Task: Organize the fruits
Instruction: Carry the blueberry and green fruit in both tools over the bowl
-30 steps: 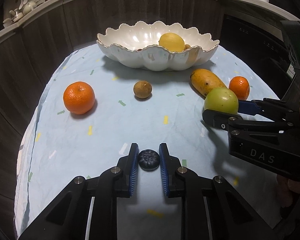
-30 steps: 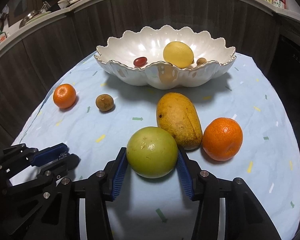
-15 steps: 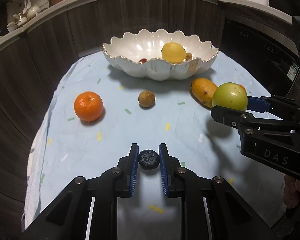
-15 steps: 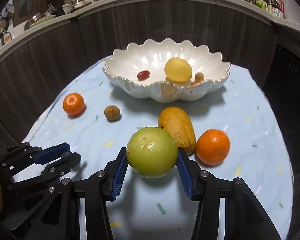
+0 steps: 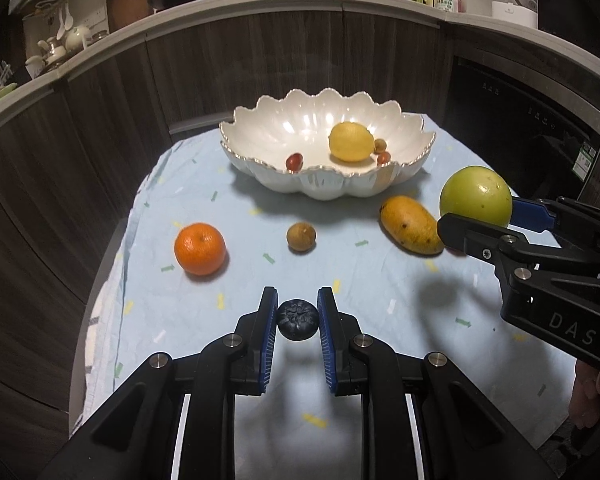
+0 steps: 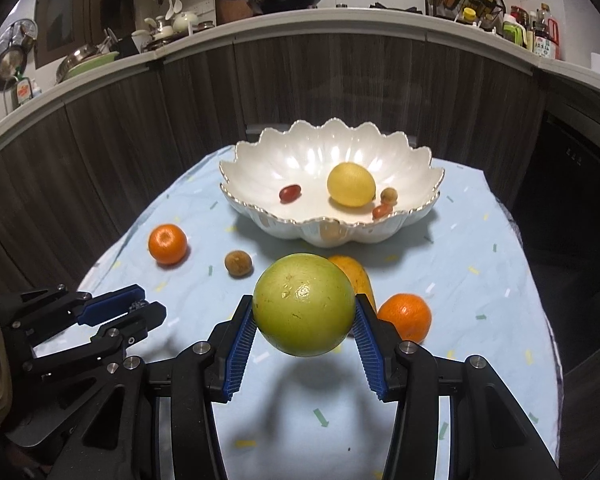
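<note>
My left gripper (image 5: 298, 318) is shut on a dark blueberry (image 5: 298, 320) and holds it above the cloth. My right gripper (image 6: 305, 320) is shut on a big green round fruit (image 6: 304, 304), lifted clear of the table; the fruit also shows in the left wrist view (image 5: 476, 196). A white scalloped bowl (image 5: 324, 190) stands at the far side and holds a lemon (image 5: 351, 142), two small red fruits and a small brown one. On the cloth lie a mango (image 5: 412, 230), an orange (image 5: 199, 249) and a small brown fruit (image 5: 301, 236). A second orange (image 6: 405, 317) lies beside the mango.
A light blue cloth (image 5: 204, 312) covers the round table, whose edges fall away at left and right. Dark wood cabinet fronts (image 6: 320, 80) curve behind the table. The left gripper (image 6: 140, 312) shows at the lower left of the right wrist view.
Both grippers have risen with their fruits. The green fruit has come off the cloth, away from the mango. The bowl and loose fruits have not moved.
</note>
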Available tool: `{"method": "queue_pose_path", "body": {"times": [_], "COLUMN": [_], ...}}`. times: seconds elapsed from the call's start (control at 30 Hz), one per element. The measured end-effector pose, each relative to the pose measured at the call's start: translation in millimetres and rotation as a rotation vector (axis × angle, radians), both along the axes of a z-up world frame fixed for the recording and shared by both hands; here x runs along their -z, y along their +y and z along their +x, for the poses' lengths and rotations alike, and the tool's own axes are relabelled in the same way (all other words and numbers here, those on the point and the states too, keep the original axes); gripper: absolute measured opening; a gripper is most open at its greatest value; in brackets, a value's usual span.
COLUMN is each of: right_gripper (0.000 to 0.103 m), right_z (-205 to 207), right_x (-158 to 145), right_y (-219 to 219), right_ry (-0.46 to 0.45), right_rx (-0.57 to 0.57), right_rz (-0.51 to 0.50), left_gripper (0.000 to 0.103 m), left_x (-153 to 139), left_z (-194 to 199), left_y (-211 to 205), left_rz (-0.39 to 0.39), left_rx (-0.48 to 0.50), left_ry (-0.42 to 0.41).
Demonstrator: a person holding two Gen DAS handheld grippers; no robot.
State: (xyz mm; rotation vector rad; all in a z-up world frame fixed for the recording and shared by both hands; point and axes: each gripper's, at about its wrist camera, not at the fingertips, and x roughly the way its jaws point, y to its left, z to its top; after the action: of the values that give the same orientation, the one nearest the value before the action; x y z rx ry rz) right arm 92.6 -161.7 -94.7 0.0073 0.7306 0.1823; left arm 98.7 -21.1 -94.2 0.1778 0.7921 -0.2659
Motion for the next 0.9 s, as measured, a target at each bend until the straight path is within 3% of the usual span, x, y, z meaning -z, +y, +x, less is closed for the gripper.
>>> {"method": "queue_pose_path", "body": {"times": [0.9], "right_gripper": [0.049], "right_z": [7.3], "right_x": [-41.1], "right_y": [-24.6], "right_ry": [-0.068], "right_rx": [0.053], "right_rz": [0.023], "left_gripper": [0.021], "left_x": [-52.4], "left_z": [24.9], "left_y": [-15.1], "left_rz": [-0.019], "left_rx": [-0.009], "left_ry": [-0.083]}}
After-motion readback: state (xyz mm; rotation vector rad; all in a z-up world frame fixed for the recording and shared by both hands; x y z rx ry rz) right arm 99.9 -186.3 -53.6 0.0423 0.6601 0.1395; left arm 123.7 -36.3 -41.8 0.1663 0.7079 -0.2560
